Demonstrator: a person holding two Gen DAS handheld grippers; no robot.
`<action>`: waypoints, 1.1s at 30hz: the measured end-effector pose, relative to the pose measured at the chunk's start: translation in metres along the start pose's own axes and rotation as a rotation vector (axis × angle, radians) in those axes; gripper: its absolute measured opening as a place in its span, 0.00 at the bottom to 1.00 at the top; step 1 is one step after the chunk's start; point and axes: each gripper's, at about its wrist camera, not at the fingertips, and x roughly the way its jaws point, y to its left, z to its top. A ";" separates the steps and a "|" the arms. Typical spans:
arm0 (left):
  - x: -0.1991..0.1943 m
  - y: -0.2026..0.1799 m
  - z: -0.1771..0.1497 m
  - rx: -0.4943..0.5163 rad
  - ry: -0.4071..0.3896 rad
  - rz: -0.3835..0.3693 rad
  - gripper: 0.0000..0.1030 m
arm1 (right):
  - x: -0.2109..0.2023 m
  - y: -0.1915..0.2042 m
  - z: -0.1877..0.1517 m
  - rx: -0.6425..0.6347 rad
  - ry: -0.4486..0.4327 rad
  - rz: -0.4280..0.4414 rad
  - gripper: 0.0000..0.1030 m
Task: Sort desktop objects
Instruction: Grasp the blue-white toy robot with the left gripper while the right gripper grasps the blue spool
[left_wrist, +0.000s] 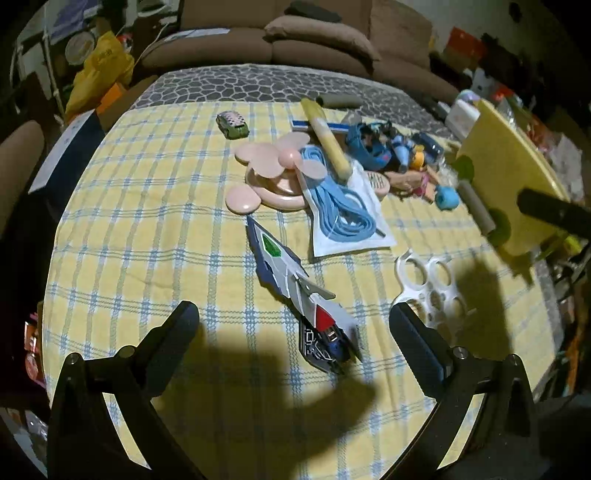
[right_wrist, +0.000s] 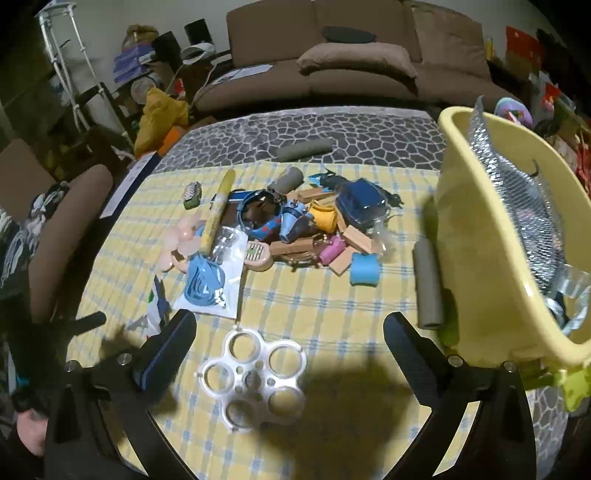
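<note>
My left gripper (left_wrist: 293, 321) is open above the checked cloth, its fingers on either side of the near end of a blue, white and red toy spaceship (left_wrist: 295, 291). Nothing is held. My right gripper (right_wrist: 290, 330) is open too, hovering just above a white plastic ring holder (right_wrist: 255, 376), seen also in the left wrist view as the ring holder (left_wrist: 430, 280). A pile of small toys (right_wrist: 317, 225) lies mid-table. A yellow tub (right_wrist: 491, 236) with silver wrap inside stands at the right.
Around the pile lie a pink mouse-shaped fan (left_wrist: 273, 173), a bag with blue cord (left_wrist: 340, 206), a yellow tube (left_wrist: 328, 136), a small green toy car (left_wrist: 232, 125) and grey foam rolls (right_wrist: 428, 284). A brown sofa (right_wrist: 332, 66) stands behind the table.
</note>
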 end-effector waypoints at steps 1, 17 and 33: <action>0.003 -0.002 0.000 0.008 0.004 0.000 1.00 | 0.003 0.002 0.000 0.000 0.000 -0.003 1.00; 0.048 -0.002 -0.001 -0.017 0.030 0.031 0.73 | 0.032 0.001 0.014 -0.008 -0.011 0.040 0.99; 0.045 0.006 -0.002 -0.007 0.001 0.040 0.34 | 0.044 -0.045 0.029 0.073 -0.009 -0.001 0.80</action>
